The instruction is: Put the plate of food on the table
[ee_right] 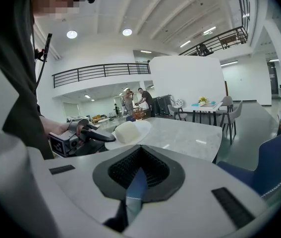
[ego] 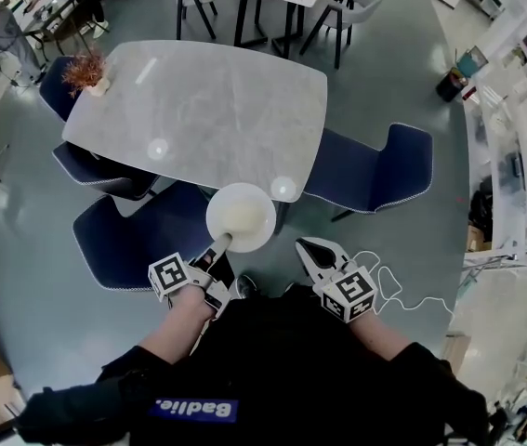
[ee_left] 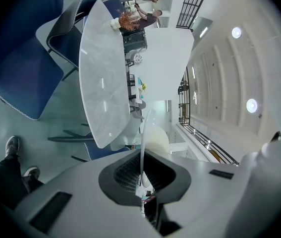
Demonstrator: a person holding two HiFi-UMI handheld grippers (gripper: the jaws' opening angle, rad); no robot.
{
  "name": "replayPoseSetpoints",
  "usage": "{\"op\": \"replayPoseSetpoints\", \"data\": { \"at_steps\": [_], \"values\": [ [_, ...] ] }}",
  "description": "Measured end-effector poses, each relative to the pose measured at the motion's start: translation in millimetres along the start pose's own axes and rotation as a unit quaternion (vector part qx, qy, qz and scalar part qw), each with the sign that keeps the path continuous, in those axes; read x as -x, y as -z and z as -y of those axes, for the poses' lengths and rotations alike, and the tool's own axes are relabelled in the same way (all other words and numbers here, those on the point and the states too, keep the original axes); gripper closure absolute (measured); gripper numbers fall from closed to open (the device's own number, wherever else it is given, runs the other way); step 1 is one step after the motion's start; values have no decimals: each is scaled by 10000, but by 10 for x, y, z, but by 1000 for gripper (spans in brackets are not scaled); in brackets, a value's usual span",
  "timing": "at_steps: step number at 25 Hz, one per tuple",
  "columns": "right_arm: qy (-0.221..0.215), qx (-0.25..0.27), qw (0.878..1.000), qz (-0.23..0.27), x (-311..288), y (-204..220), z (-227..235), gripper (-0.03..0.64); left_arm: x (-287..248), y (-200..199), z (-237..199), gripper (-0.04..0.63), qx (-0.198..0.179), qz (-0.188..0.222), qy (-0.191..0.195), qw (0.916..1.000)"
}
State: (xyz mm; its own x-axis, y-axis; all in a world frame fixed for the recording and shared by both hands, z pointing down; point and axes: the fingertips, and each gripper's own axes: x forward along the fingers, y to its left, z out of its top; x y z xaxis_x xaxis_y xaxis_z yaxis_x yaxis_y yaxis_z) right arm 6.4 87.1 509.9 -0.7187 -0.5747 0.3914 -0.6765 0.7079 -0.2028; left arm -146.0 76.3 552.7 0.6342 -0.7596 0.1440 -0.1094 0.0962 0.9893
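head view: left gripper (ego: 222,243) clamps the near rim of the white plate (ego: 256,230) of pale food, ahead of it at the grey table's (ego: 198,110) near edge; right gripper (ego: 315,252) alongside, jaws together, empty.

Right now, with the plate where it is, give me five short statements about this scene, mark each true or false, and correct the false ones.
1. The left gripper has its fingers shut on the rim of the plate. True.
2. The plate sits in the middle of the table. False: it is at the table's near edge.
3. The right gripper also grips the plate. False: it holds nothing and is apart from the plate.
4. A plant stands on a far corner of the table. True.
5. The chair beside the table is red. False: it is blue.
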Motion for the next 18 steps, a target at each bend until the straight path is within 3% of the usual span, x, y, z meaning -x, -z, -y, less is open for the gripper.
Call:
{"op": "replayPoseSetpoints", "data": {
  "at_steps": [10,18],
  "values": [
    [-202,-56,9998,56,-273,-165,227,606,-258,-212,3,581,14,136,-89,9999],
    [-548,59,9984,108,-498,-418,704,606,-598,-481,-48,581,220,678,-257,9971]
  ]
}}
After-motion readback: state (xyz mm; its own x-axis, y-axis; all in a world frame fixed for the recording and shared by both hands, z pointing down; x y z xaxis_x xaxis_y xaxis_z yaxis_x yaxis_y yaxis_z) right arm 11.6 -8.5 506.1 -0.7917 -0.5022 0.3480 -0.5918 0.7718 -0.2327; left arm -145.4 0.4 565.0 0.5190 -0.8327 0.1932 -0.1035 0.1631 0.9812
